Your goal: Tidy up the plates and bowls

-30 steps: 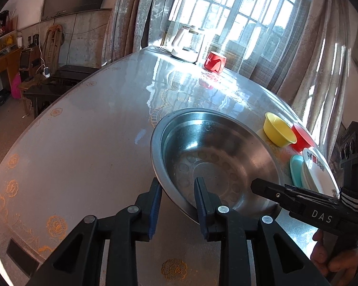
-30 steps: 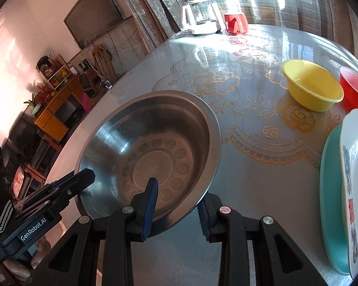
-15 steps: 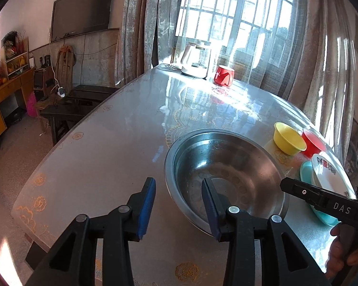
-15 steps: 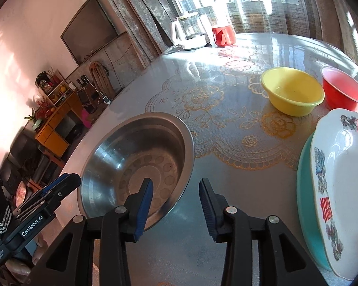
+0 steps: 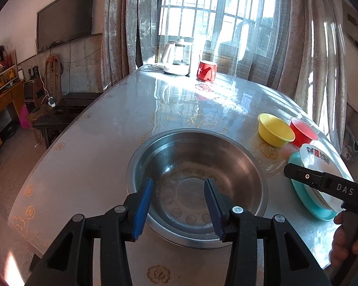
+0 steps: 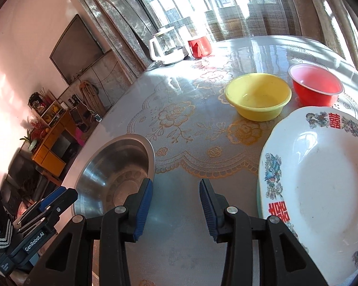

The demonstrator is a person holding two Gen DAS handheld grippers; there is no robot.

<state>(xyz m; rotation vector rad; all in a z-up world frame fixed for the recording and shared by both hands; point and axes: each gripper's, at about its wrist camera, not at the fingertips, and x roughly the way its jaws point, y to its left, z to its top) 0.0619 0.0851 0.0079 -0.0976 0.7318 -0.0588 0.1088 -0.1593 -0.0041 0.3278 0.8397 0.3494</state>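
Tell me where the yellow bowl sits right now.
In the right wrist view, the yellow bowl sits on the table's far right, beside the red bowl, beyond the white plate.

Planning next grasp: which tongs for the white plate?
Right. The right tongs stand open beside the white plate; the left tongs, jaws opening, hang over the steel basin.

Basin (image 5: 198,186) left of stacked plates (image 5: 322,166) (bowls (image 5: 275,131) behind).

Steel basin (image 5: 198,186), yellow bowl (image 6: 257,95), red bowl (image 6: 316,87), stacked plates (image 6: 322,178) upright
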